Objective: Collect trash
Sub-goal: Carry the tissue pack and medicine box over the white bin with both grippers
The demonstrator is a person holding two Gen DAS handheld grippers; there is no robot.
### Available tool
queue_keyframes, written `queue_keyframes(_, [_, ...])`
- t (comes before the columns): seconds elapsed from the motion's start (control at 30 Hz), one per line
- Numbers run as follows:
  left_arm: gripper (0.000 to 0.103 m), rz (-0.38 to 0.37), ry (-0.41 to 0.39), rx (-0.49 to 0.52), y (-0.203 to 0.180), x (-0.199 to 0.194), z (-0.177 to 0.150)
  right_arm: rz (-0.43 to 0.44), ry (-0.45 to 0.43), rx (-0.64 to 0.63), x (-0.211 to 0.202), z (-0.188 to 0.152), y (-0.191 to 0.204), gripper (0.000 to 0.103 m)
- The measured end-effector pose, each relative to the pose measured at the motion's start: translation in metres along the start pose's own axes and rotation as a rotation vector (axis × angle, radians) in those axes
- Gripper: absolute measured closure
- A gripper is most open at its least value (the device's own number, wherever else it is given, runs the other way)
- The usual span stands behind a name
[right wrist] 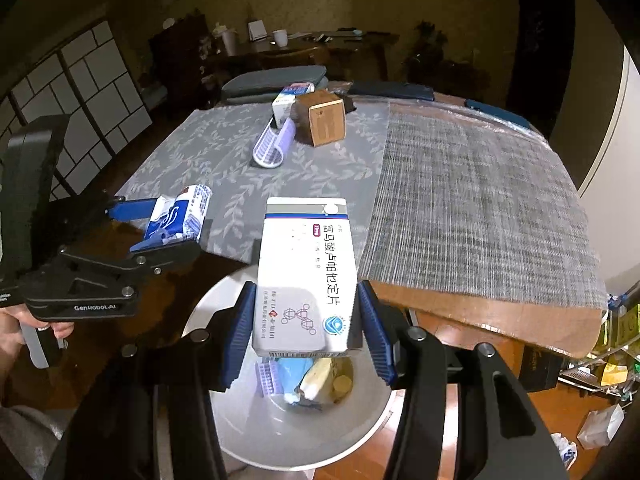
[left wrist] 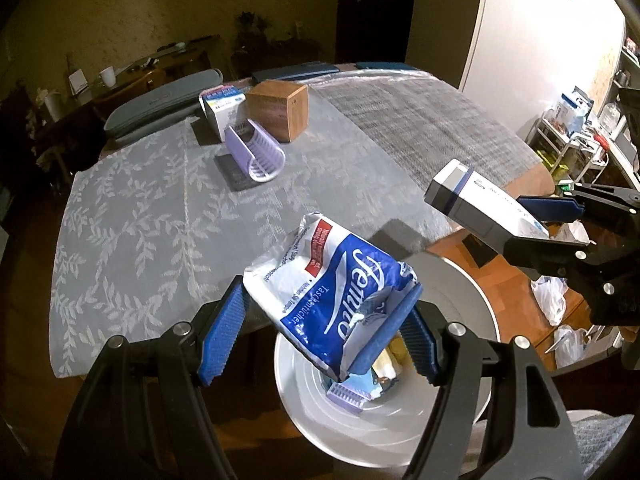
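The tissue pack (left wrist: 336, 296) hangs crumpled in the left gripper (left wrist: 328, 328), fingers pinching its soft, light, slippery film, so a mid-body hold suits it. The medicine box (right wrist: 307, 276), stiff and light card, sits squeezed across its flat sides by the right gripper (right wrist: 306, 332). Both hover off the tabletop's near edge, over the white bin (right wrist: 240, 432), which holds a lilac comb-like piece, blue wrapping and yellowish scraps.

Glossy plastic tissue pack (left wrist: 340, 292) – matt cardboard medicine box (right wrist: 306, 276) – smooth white bin (right wrist: 240, 420).
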State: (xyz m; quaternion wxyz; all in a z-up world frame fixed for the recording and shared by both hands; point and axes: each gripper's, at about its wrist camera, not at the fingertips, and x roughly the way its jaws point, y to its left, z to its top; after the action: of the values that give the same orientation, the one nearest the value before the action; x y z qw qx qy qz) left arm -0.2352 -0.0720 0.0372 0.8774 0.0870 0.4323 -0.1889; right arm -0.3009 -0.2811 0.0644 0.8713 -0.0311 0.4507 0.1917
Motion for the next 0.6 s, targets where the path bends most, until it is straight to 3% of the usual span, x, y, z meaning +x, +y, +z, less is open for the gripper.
queue_keyframes(0.6, [0.031,-0.027,0.078,0.030,-0.020,0.007,-0.027,0.051,0.100,-0.011,0.004,-0.034,0.006,0.053])
